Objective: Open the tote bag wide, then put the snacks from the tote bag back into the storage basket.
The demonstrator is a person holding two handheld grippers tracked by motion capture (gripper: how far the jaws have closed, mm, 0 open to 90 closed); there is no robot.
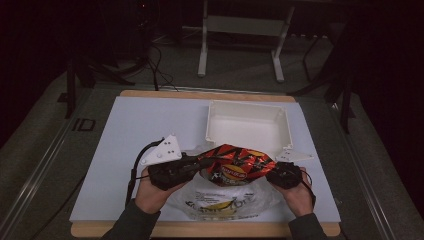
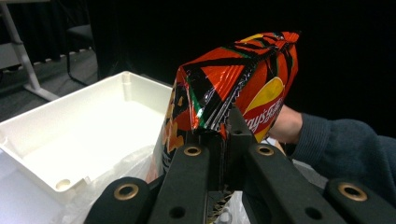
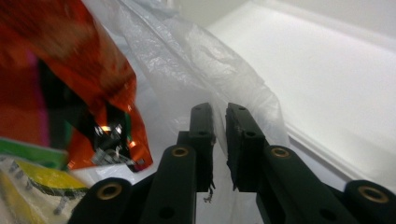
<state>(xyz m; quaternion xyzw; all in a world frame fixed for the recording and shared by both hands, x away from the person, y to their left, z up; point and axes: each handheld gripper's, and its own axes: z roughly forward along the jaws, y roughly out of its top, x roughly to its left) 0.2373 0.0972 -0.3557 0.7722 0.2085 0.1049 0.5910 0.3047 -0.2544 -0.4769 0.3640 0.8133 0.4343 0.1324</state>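
Clamping chip bag (image 2: 224, 88) edge: left gripper (image 2: 223, 140); right gripper (image 3: 219, 140) pinching plastic bag (image 3: 205, 65) rim.

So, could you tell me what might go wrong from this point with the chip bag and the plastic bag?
The left gripper pinches only the crimped end of the chip bag, so the bag might slip or tear. The right gripper has its jaws nearly together around a thin fold of the plastic bag; that film could slide out or rip. The chip bag could also snag the bag's mouth or miss the white bin beyond.
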